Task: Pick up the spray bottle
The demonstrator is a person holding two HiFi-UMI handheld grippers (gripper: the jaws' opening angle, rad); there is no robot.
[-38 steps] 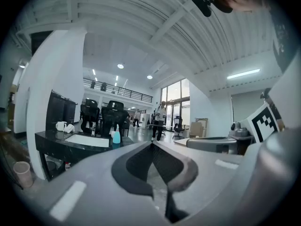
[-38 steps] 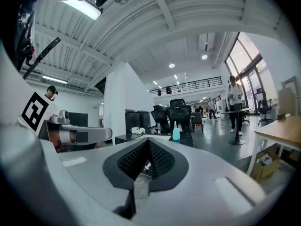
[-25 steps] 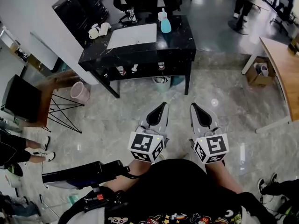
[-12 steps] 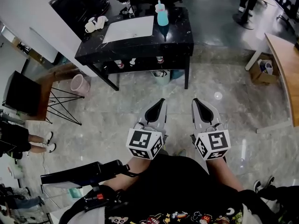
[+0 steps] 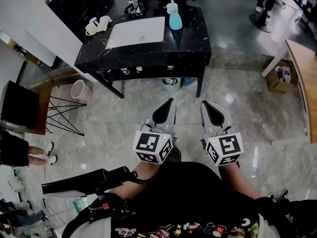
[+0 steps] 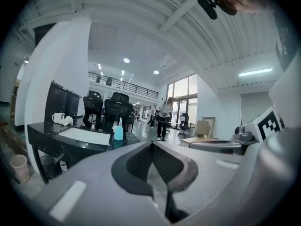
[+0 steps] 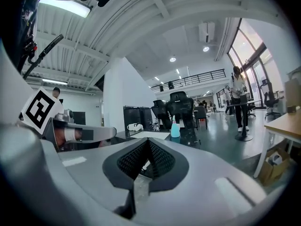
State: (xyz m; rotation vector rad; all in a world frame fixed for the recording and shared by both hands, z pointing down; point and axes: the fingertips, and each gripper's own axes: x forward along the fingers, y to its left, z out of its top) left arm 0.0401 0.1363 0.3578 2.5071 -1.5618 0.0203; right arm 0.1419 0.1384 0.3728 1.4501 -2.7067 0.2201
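Standing on the far table (image 5: 193,39), the spray bottle (image 5: 175,18) is untouched; left gripper (image 5: 171,102) and right gripper (image 5: 204,104) are pressed together.

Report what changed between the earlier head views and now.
Little changed. The black marble-topped table looks slightly larger, so the person seems to have edged toward it. Nothing was taken hold of or let go: left gripper and right gripper stay shut and empty, and the blue spray bottle stays on the table.
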